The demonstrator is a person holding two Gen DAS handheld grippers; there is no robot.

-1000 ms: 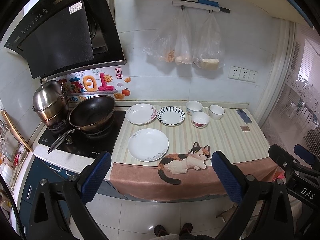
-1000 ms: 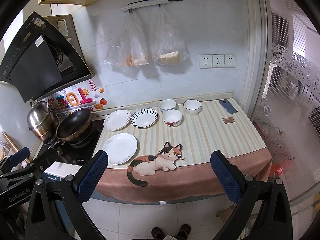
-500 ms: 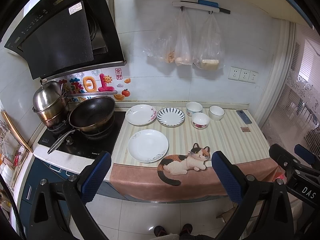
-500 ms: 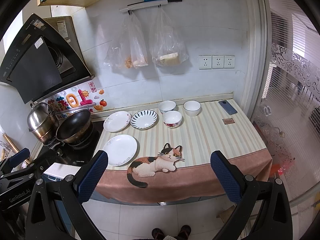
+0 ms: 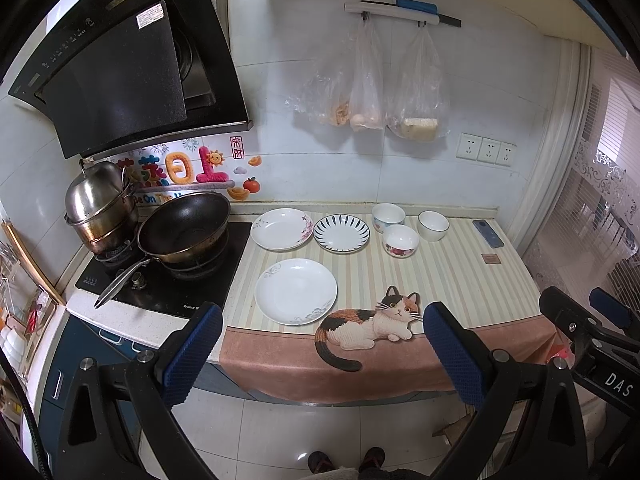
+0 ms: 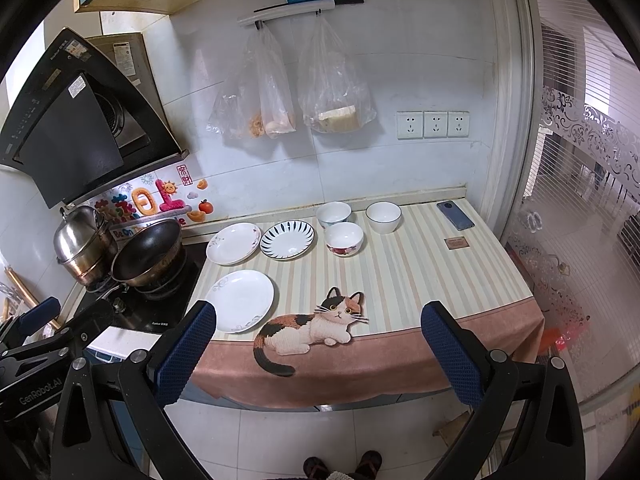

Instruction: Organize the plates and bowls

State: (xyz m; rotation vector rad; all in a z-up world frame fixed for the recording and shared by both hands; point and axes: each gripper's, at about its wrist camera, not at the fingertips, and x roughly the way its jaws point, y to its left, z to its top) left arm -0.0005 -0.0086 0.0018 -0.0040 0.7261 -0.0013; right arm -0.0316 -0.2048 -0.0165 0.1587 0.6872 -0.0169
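Left wrist view: the left gripper [image 5: 320, 344] is held wide open, nothing between its fingers [image 5: 192, 354]. A white plate [image 5: 296, 290] is seen just beyond the fingertips, nearer the left one. Two more plates [image 5: 281, 228] and three bowls [image 5: 401, 235] are ranged farther ahead.

Right wrist view: the right gripper [image 6: 318, 346] is likewise spread and empty. The white plate [image 6: 240, 300] is found ahead of the left finger [image 6: 184, 354], the bowls [image 6: 344, 238] farther off between the fingers.

The plain white plate [image 5: 296, 291] looks like glossy glazed ceramic, as do the striped plate [image 5: 341, 233] and the floral bowl [image 5: 401, 240]. The tablecloth [image 5: 448, 276] is matt woven cloth — soft, unshiny. The steamer pot [image 5: 100, 204] is polished metal; the wok [image 5: 184, 228] is dark and dull inside. The gripper pads [image 6: 186, 354] are blue, rough-textured — seemingly rubbery.
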